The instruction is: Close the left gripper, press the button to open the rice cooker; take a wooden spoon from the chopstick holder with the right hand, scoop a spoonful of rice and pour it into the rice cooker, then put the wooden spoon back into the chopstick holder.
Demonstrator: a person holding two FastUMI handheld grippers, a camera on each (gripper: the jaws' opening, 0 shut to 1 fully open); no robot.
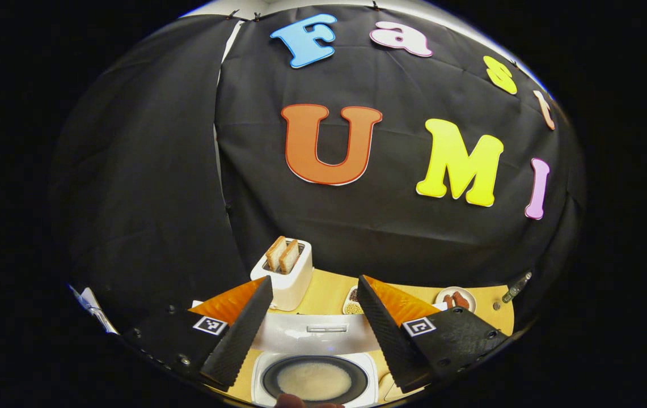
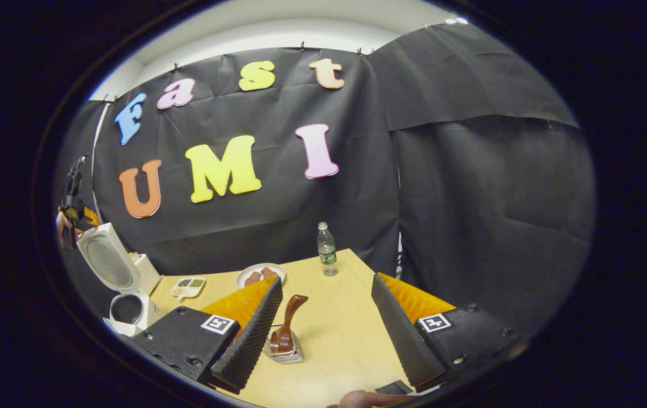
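In the left gripper view my left gripper (image 1: 314, 280) is open and hovers over the white rice cooker (image 1: 312, 362). The cooker's lid (image 1: 314, 334) is raised, and the dark inner pot (image 1: 312, 379) holds a pale, whitish fill. In the right gripper view my right gripper (image 2: 327, 279) is open with nothing between its fingers. A brown wooden spoon (image 2: 289, 320) stands in a small chopstick holder (image 2: 283, 352) just beside its left finger. The open rice cooker (image 2: 116, 283) stands at the far left of the table, with the left gripper (image 2: 73, 209) above it.
A white toaster (image 1: 286, 275) with two bread slices stands behind the cooker. On the wooden table (image 2: 346, 340) are a divided dish (image 2: 188, 287), a plate of brown food (image 2: 259, 275) and a water bottle (image 2: 326, 249) near the far edge.
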